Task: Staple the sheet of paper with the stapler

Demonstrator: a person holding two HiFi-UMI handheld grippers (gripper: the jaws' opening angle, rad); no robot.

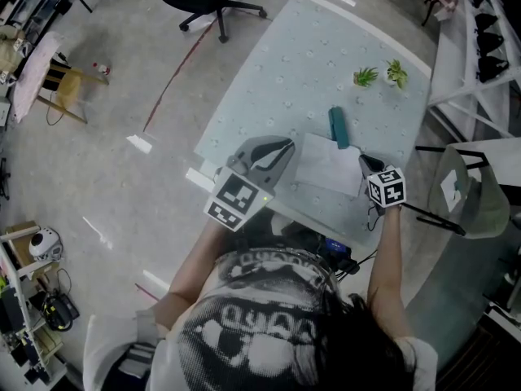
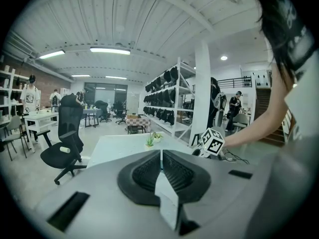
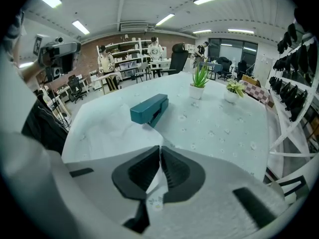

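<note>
On the table (image 1: 309, 63), near its front edge, both grippers pinch the paper (image 1: 326, 168): left gripper (image 2: 161, 158) shut on its L edge, right gripper (image 3: 160, 156) on its R edge. Stapler (image 3: 149, 109) sits at the paper's far edge.

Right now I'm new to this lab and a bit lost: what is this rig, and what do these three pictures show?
There is no robot here: a person holds a hand-held gripper in each hand. One picture looks down from a camera on the person's head. The other two come from cameras riding on the grippers, looking along their jaws. On the table lie a sheet of paper, a teal stapler and two small plants. The left gripper and the right gripper each have their jaws closed on an edge of the sheet.
</note>
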